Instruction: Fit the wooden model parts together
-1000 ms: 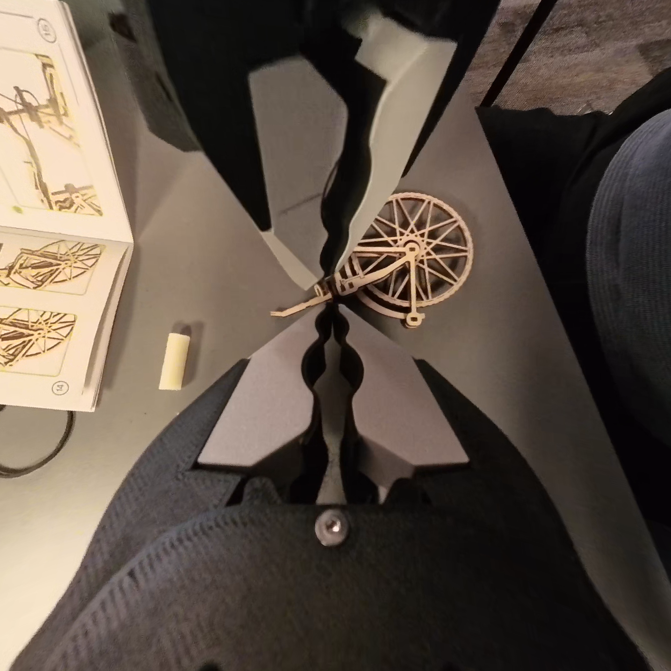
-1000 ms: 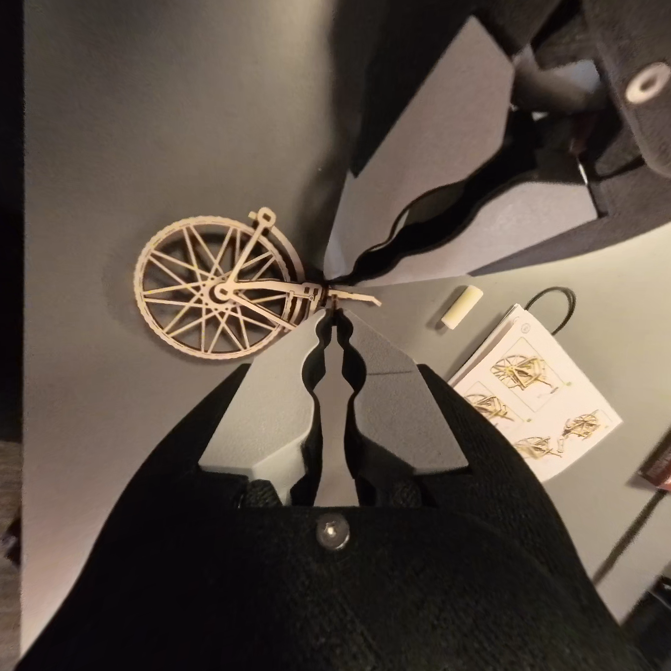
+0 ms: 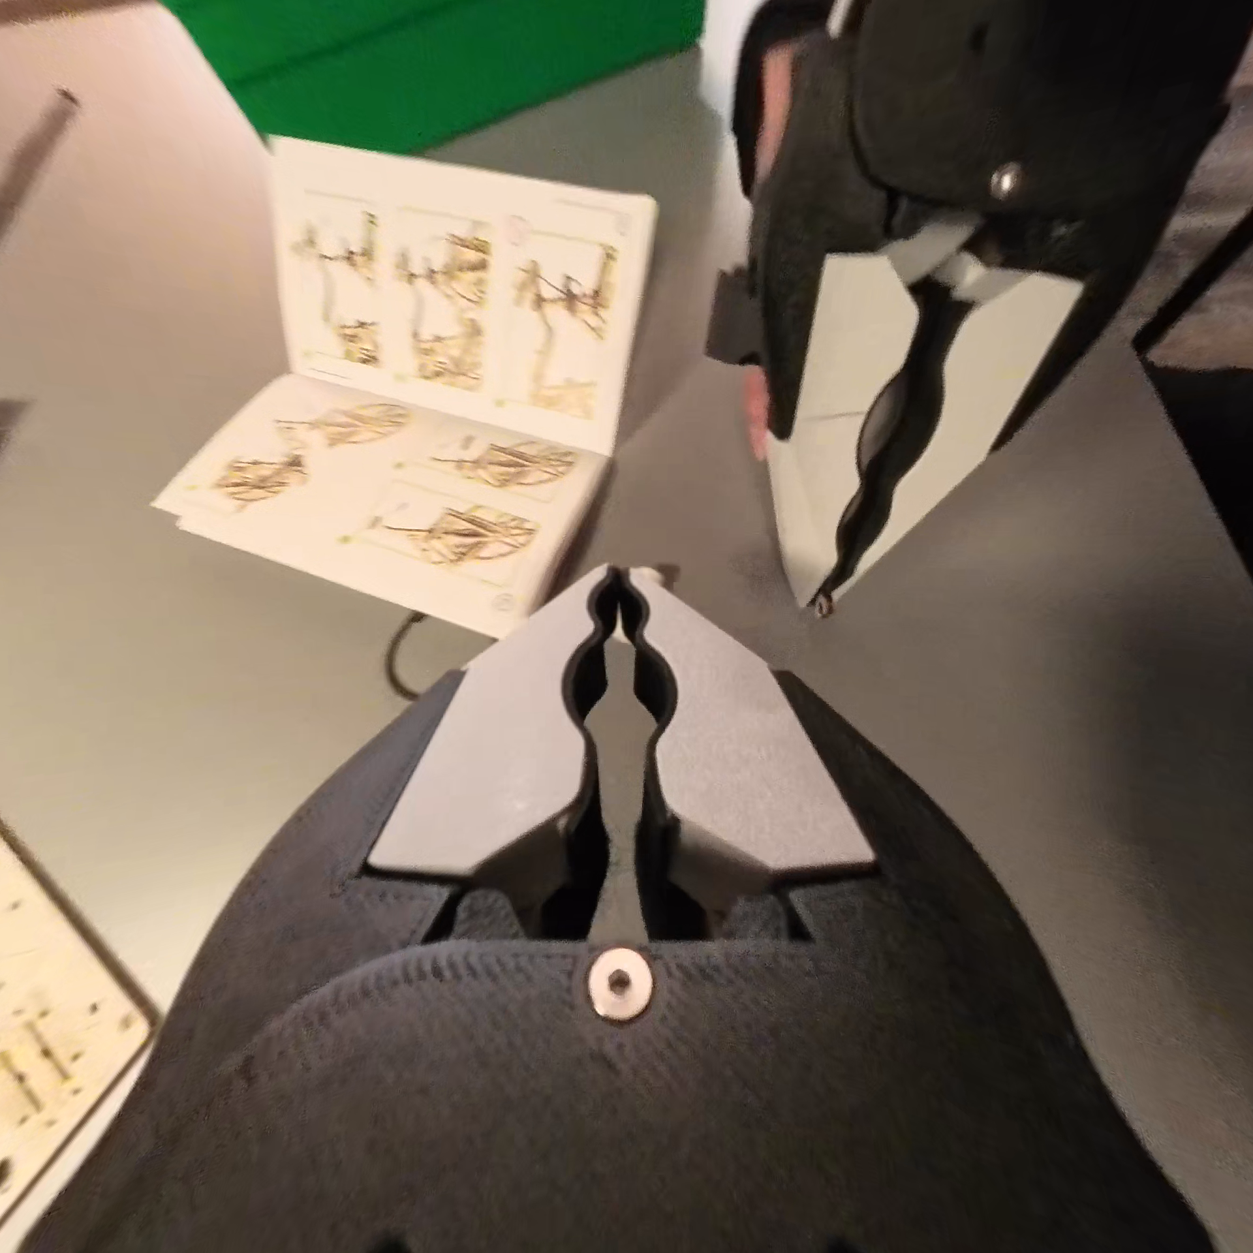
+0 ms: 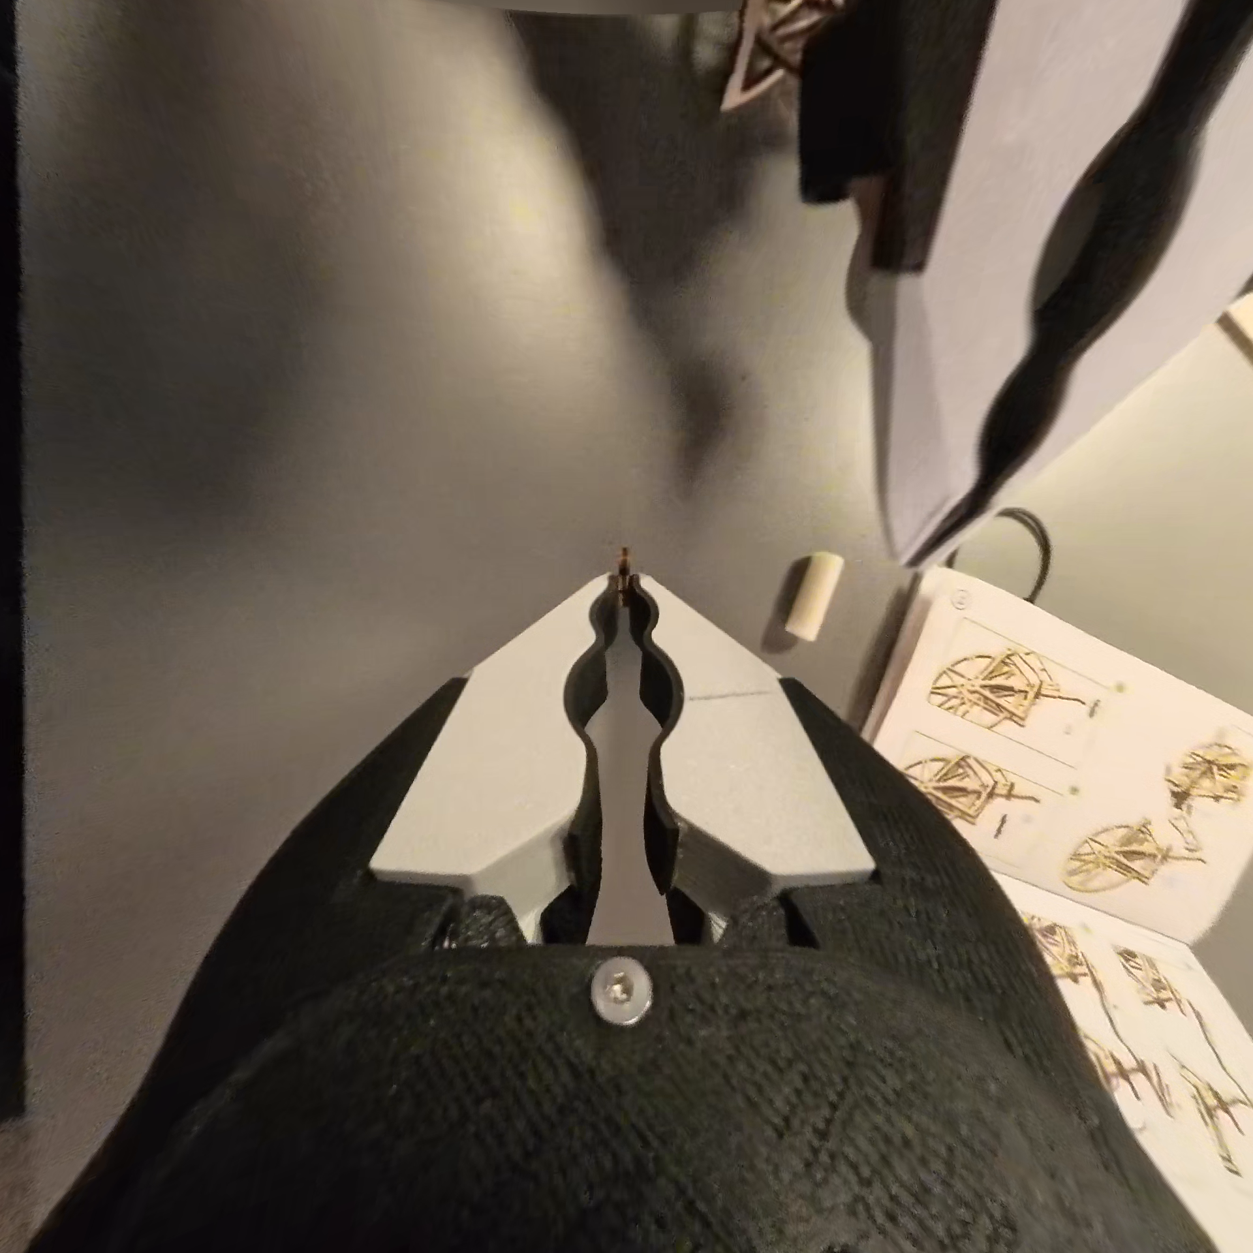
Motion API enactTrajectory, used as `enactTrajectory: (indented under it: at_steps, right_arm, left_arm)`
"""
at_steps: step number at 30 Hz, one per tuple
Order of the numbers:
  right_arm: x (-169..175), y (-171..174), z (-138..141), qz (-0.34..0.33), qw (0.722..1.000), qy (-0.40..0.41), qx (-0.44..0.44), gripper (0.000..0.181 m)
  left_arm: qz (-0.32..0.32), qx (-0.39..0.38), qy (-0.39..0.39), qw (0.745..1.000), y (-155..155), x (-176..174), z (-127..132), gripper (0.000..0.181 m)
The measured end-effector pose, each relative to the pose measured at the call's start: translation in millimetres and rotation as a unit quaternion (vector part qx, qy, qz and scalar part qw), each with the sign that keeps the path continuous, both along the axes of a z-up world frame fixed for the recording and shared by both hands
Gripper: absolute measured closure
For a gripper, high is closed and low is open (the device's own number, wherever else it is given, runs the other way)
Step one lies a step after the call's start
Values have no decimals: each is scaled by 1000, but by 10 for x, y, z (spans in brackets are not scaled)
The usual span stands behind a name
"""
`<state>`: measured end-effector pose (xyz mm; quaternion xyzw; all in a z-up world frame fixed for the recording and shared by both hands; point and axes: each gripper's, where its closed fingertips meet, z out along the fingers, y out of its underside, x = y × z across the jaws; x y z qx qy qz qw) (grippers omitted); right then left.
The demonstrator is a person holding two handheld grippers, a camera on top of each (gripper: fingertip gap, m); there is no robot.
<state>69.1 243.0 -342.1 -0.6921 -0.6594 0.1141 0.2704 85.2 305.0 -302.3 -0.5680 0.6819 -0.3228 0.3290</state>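
Both pinched: right gripper [image 4: 622, 584] nips small wooden part [image 4: 623, 564]; left gripper [image 3: 618, 597] empty.

No legible writing anywhere; only blurred step drawings on the open instruction booklet [image 3: 434, 380]

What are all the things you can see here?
spoked pale wooden model piece: one, tan, top edge of right wrist view
tiny brown wooden part: one, pinched at right gripper's tips
open paper instruction booklet: one, white, on table
short cream cylinder: one, beside booklet
green box: one, behind booklet
thin black cable: one, looped by booklet
flat grey table: one, underneath
left gripper: black and grey, shut
right gripper: same colours, shut on part
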Motion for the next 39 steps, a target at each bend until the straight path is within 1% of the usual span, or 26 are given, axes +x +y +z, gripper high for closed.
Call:
enactTrajectory:
  at_steps: [1,5,7,9,11,13,14,15,16,17,19,20,21,23,25,27,29,31,33,37,39]
  right_arm:
    - [8,32,0,-7,1000,3,4,181]
    - [-46,116,37,-28,999,30,22,181]
    - [-114,158,78,-30,998,44,40,181]
    - [-212,183,136,-25,996,59,66,181]
    - [-330,240,232,-15,990,81,116,181]
    - [-435,342,353,-8,976,111,187,181]
    - [-468,405,412,-8,966,126,225,181]
    - [-483,478,473,-11,954,142,265,181]
    - [-482,543,521,-17,941,158,300,181]
    - [-470,598,553,-23,929,172,327,181]
    - [-414,676,583,-45,911,199,359,181]
    - [-389,685,579,-55,905,214,364,181]
    - [-372,684,580,-55,900,220,373,181]
    - [-336,670,700,-61,885,233,399,181]
    - [-343,627,713,-52,885,247,392,181]
    - [-368,603,676,-41,890,248,380,181]
    - [-392,582,655,-31,893,249,373,181]
    - [-415,549,643,-20,896,254,364,181]
    - [-436,516,641,-9,898,263,353,181]
    - [-435,467,647,14,899,275,341,181]
    - [-389,473,654,23,896,274,348,181]
  left_arm:
    - [6,0,-13,1000,52,10,78,181]
    - [23,24,-47,998,200,-9,345,181]
    - [26,46,-57,997,234,-67,481,181]
    - [37,64,-80,994,267,-154,677,181]
    - [51,55,-109,991,248,-294,925,181]
    - [78,39,-124,988,214,-515,1144,181]
    - [91,30,-115,989,168,-654,1194,181]
    - [106,20,-93,990,108,-808,1188,181]
    - [122,12,-62,990,35,-975,1129,178]
    - [143,3,-29,989,-40,-1148,1038,166]
    - [161,-25,48,985,-273,-1495,764,144]
    - [163,-44,87,982,-407,-1657,601,127]
    - [154,-66,123,978,-565,-1799,439,117]
    - [148,-101,176,968,-796,-2024,156,107]
    - [148,-122,218,957,-937,-2202,-78,102]
    - [153,-144,232,950,-1034,-2285,-222,102]
    - [168,-167,236,942,-1090,-2315,-307,106]
    - [187,-183,230,937,-1115,-2310,-359,111]
    - [205,-196,212,935,-1139,-2269,-356,122]
    - [284,-196,198,918,-1066,-2230,-379,141]
    - [317,-198,182,910,-1040,-2143,-382,143]
